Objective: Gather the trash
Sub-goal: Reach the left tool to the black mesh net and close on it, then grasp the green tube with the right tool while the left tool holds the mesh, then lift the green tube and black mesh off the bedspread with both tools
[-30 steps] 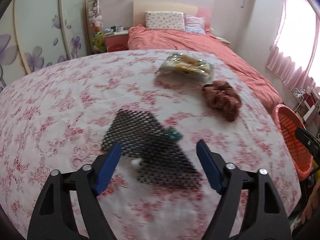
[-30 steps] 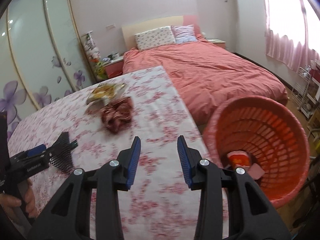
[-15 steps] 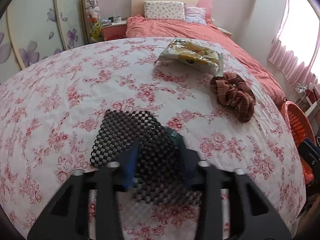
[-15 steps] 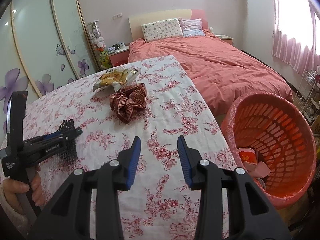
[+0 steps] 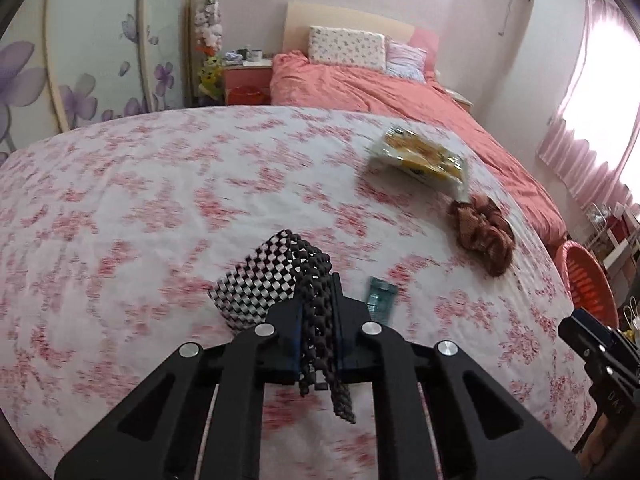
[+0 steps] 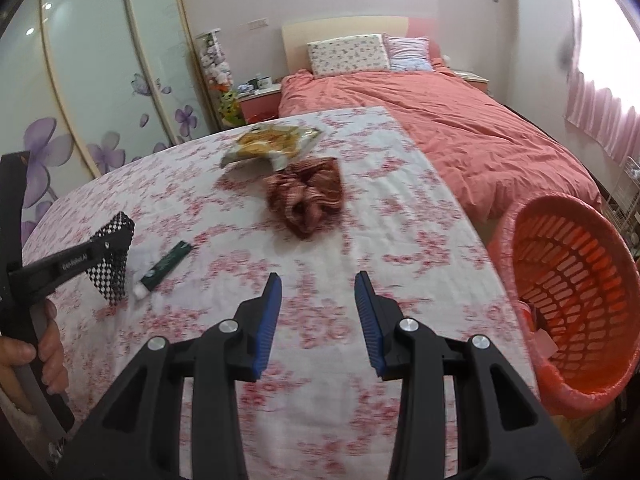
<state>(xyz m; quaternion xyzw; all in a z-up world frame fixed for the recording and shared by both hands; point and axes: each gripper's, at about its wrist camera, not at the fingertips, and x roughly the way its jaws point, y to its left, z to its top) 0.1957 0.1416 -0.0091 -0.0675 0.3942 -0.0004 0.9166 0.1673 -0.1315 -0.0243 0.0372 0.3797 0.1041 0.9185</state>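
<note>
Left tongs (image 5: 317,334) pinch black mesh (image 5: 276,280); right tongs (image 6: 318,312) parted.

Bright window (image 5: 592,92) glare right; tablecloth (image 5: 160,200) motion-blurred; fisheye edges.

The left gripper (image 5: 316,336) is clamped on a black mesh sheet (image 5: 276,280) (lifted); the right gripper (image 6: 318,316) hovers, jaws apart.

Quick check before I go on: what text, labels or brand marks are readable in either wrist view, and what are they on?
White lettering on the left gripper arm: too blurred to read.
"DA", cut off, on the right gripper body at the left view's edge.
Snack bag print: too blurred.
Green tube label: too small.
Nothing else bears text.
</note>
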